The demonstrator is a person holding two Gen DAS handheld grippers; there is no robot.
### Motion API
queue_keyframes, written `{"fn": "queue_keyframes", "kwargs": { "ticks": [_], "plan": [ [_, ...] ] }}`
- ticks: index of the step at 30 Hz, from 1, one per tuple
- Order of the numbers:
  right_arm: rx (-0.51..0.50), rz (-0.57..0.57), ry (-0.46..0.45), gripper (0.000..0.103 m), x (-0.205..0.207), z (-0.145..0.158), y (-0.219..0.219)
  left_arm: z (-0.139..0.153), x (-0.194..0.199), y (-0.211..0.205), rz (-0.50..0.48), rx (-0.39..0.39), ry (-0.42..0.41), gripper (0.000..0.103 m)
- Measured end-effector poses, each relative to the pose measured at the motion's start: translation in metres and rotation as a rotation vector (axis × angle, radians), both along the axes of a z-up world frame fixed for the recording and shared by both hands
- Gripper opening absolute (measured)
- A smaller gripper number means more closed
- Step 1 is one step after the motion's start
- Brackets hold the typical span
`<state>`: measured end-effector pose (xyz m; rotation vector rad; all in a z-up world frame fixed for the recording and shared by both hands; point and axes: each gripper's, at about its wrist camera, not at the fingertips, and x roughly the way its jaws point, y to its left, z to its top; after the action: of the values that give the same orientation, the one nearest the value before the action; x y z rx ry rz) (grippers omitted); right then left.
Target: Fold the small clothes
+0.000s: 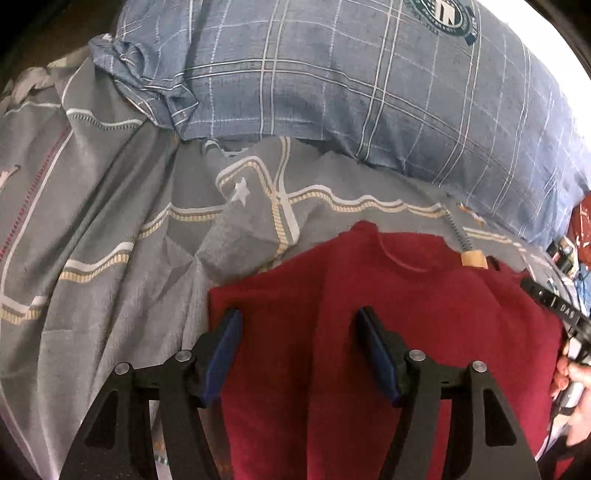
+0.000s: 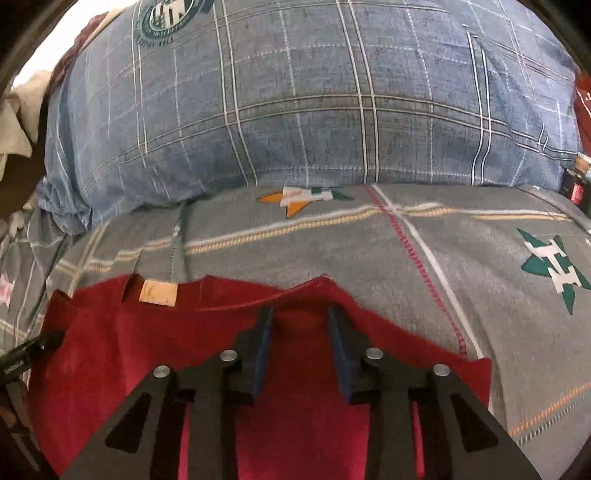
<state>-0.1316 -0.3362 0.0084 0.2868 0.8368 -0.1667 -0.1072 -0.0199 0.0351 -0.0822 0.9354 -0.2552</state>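
Red fleece fabric, a small garment [image 1: 424,332], is laid flat on a grey bedsheet [image 1: 110,240] printed with cream rope lines and stars. In the left wrist view the garment fills the area from 3 o'clock to 6 o'clock; in the right wrist view it is spread from 9 o'clock through 6 o'clock. A tan label [image 2: 158,292] is sewn at the neckline, seen at 10 o'clock from the centre of the right wrist view.

Beyond the garment, at 12 o'clock in both views, a blue checked pillow [image 1: 351,92] is rested on the sheet. A round dark-green emblem [image 2: 171,16] is printed on its cover.

The left tongs [image 1: 297,319] are held wide open above the garment near its 9 o'clock edge. Red cloth is seen between the blue pads [image 1: 221,354], but it is not pressed by them.

The right tongs [image 2: 301,319] are set partly open, with a narrower gap, at the upper edge of the garment near a raised fold. Cloth lies between the pads without being clamped.

At 3 o'clock in the left wrist view, part of a hand [image 1: 570,373] and the black body of the other tool are visible. A second red item [image 2: 583,107] is partly seen at 3 o'clock past the pillow in the right wrist view; its kind cannot be told.
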Motion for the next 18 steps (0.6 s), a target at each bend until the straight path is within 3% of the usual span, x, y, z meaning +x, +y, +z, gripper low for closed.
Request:
{"fn": "queue_keyframes", "kwargs": {
  "ticks": [2,5,7,9,12,14,18],
  "plan": [
    [-0.005,-0.005,0.008,0.029,-0.003,0.005,0.002,0.001,-0.002,0.005,0.007,-0.008,-0.009,0.065],
    [0.027,0.01,-0.006,0.037,-0.02,0.022,0.016,0.004,-0.008,0.008,0.022,-0.017,-0.015,0.063],
    [0.03,0.021,-0.017,0.053,-0.032,0.023,0.025,0.006,-0.011,0.008,0.035,-0.03,-0.011,0.063],
    [-0.004,0.03,0.032,0.054,-0.033,0.015,0.031,0.011,-0.017,0.012,0.046,-0.036,0.007,0.063],
    [-0.086,0.043,0.067,0.055,-0.031,0.029,0.05,0.022,-0.03,0.024,0.045,-0.029,0.016,0.064],
    [-0.009,0.101,-0.006,0.055,-0.031,0.05,0.068,0.029,-0.039,0.031,0.043,-0.028,0.023,0.068],
    [0.068,0.3,-0.042,0.052,-0.012,0.061,0.132,0.033,-0.061,0.041,0.045,-0.042,0.031,0.068]
  ]
}}
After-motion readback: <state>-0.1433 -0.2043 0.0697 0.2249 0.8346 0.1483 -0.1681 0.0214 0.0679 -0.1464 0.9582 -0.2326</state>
